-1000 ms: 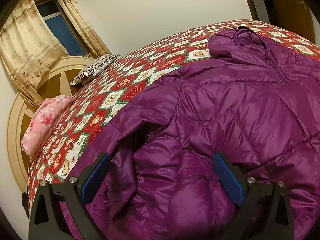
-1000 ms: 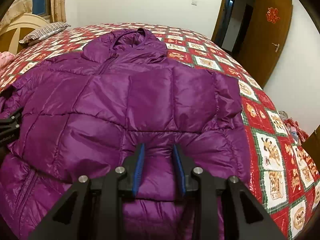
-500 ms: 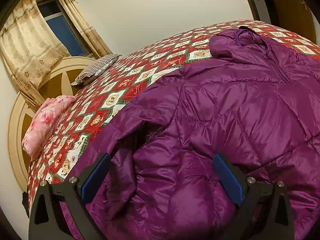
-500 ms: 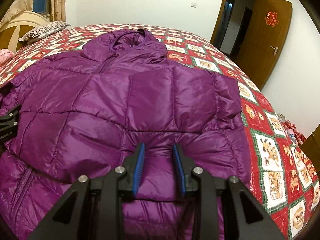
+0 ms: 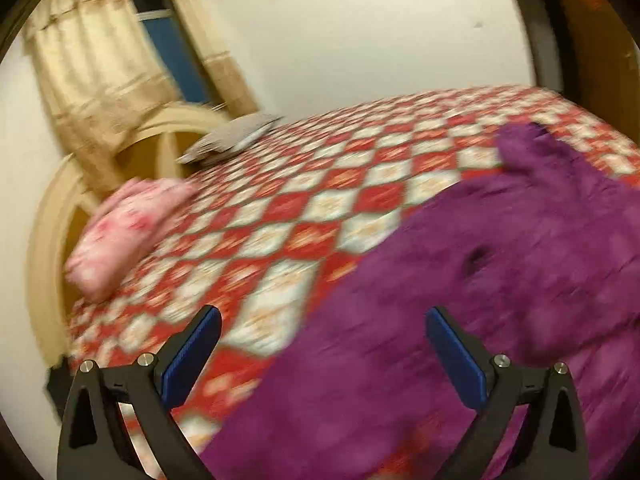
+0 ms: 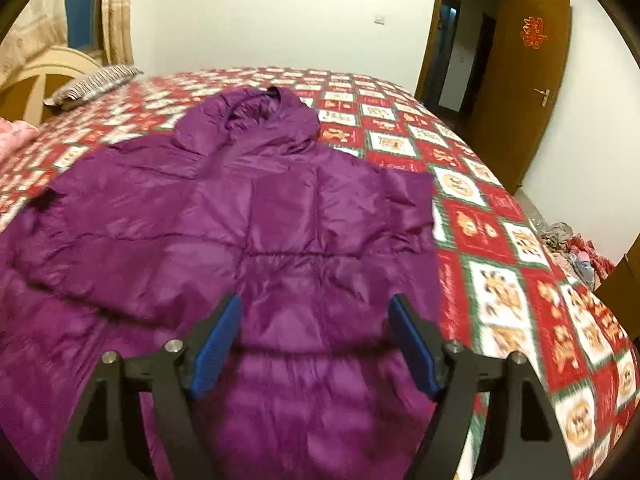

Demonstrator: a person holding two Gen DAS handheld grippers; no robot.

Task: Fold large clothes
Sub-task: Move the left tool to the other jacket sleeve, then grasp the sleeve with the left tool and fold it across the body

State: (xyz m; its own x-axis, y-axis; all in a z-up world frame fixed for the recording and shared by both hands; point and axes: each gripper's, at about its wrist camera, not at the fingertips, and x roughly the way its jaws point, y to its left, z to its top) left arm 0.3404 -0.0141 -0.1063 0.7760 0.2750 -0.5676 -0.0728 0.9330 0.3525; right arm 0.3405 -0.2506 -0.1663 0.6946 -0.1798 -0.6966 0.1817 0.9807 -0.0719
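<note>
A purple hooded puffer jacket (image 6: 256,216) lies front up on the bed, hood (image 6: 256,116) towards the far wall, both sleeves folded across the body. My right gripper (image 6: 316,320) is open and empty, above the jacket's lower part. In the blurred left wrist view the jacket (image 5: 500,260) fills the right side. My left gripper (image 5: 320,328) is open and empty, above the jacket's left edge and the quilt.
The bed has a red, white and green patterned quilt (image 6: 492,240). A pink pillow (image 5: 128,228) and a striped pillow (image 5: 236,138) lie by the cream headboard (image 5: 56,216). An open wooden door (image 6: 520,80) stands at the right. Clutter (image 6: 576,248) lies on the floor.
My right gripper has opened, let go of the jacket fabric and pulled back and up. My left gripper has swung away to the left, off the jacket's edge; its view is motion-blurred.
</note>
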